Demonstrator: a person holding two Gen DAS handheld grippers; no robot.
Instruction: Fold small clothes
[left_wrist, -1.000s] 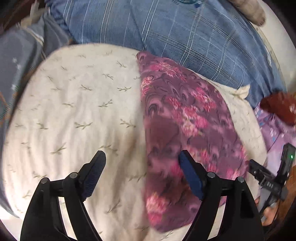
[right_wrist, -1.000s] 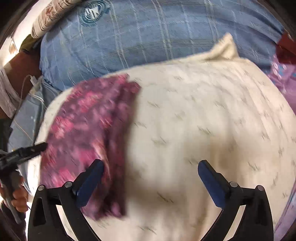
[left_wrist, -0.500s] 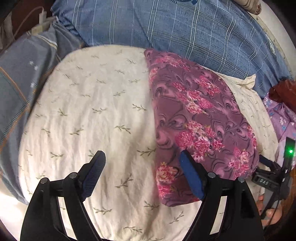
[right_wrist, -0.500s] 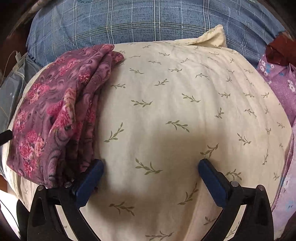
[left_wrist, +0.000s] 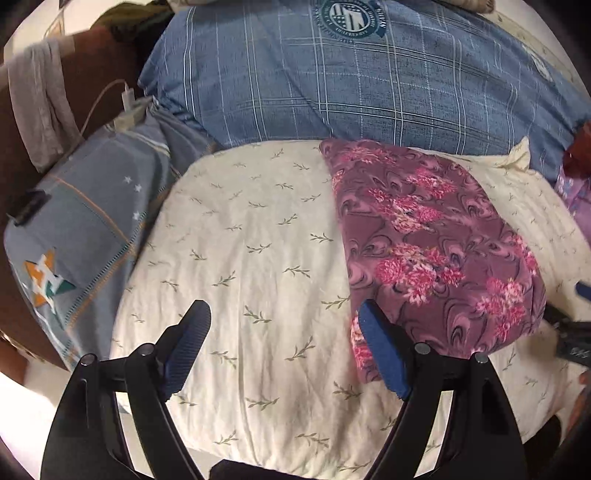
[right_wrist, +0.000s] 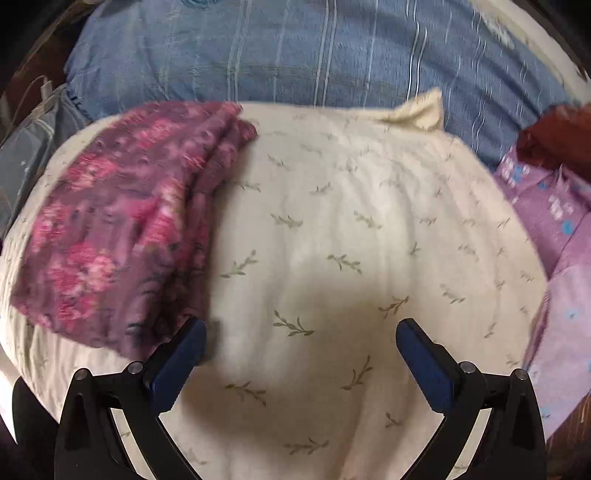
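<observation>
1. Both tongs gape wide with nothing between the pads: left gripper above the cream pillow, right gripper likewise
2. Folded purple floral garment lies on the pillow, nearer its right edge, reaching the far edge by the blue checked pillow

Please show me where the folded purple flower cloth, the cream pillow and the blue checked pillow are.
folded purple flower cloth (left_wrist: 436, 251), left wrist view, middle of its top face
cream pillow (left_wrist: 255, 236), left wrist view, bare top beside the cloth
blue checked pillow (left_wrist: 351, 92), left wrist view, middle of its cover
</observation>
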